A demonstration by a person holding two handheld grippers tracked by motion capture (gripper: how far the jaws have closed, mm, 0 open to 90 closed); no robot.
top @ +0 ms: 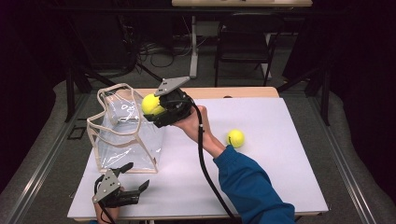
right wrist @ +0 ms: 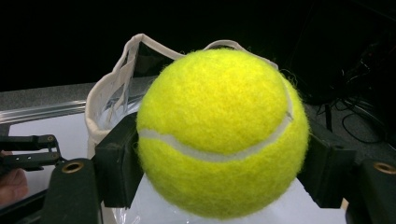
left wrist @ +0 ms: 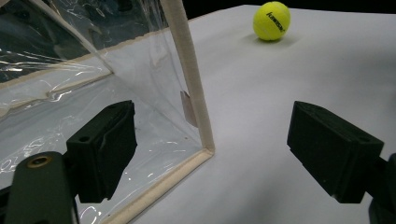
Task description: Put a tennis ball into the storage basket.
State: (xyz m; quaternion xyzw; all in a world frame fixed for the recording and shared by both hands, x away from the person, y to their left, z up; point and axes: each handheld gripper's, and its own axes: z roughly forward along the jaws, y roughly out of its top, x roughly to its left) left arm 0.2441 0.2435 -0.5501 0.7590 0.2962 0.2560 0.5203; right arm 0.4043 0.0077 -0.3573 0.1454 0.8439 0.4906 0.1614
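A yellow tennis ball (top: 150, 104) (right wrist: 222, 133) is clamped in my right gripper (top: 161, 108) (right wrist: 224, 158), held in the air just right of the top of a clear plastic bag (top: 123, 133) with cream edging. The bag's rim (right wrist: 112, 79) shows behind the ball in the right gripper view. A second tennis ball (top: 236, 138) (left wrist: 271, 20) lies on the white table to the right. My left gripper (top: 133, 179) (left wrist: 219, 154) rests near the table's front left edge, open, its jaws either side of the bag's front corner (left wrist: 198, 121) without touching it.
The white table top (top: 261, 177) has bare room on the right and front. A blue-sleeved forearm (top: 252, 186) crosses the front middle with a black cable (top: 201, 154) along it. Chairs and a desk stand beyond the far edge.
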